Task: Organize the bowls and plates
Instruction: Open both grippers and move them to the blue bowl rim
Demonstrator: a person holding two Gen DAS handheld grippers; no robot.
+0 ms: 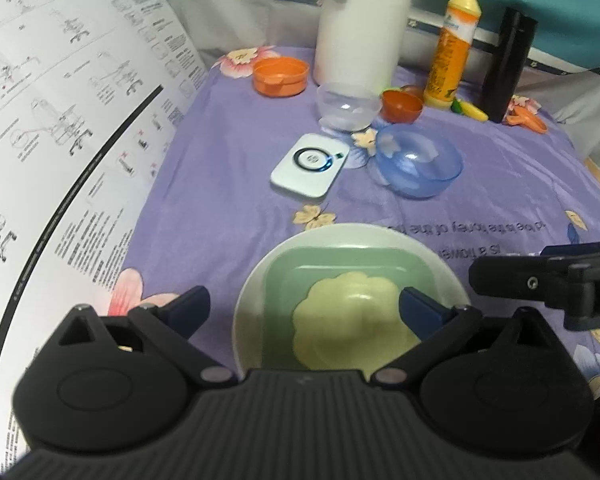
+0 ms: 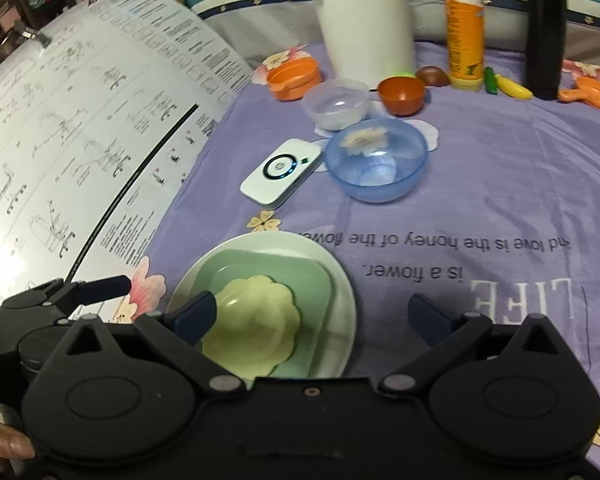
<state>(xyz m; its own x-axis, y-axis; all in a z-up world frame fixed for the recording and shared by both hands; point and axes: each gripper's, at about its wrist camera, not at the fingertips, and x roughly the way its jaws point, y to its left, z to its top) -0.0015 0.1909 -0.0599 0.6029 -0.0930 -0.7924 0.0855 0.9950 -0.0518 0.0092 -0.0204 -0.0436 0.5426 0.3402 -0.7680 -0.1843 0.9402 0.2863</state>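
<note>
Though both tools (image 1: 304, 308) (image 2: 314, 314) gape (nothing gripped), near edge of stacked plates (image 1: 352, 236) sits hidden.

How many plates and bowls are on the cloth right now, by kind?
Stacked plates: 3 (white round plate, green square plate, yellow scalloped plate)
Loose bowls: 3 (blue bowl, clear bowl, small orange bowl)
Total: 6

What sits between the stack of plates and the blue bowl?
Only bare purple cloth with upside-down print separates the plate stack from the blue bowl; the right wrist view shows it best.
</note>
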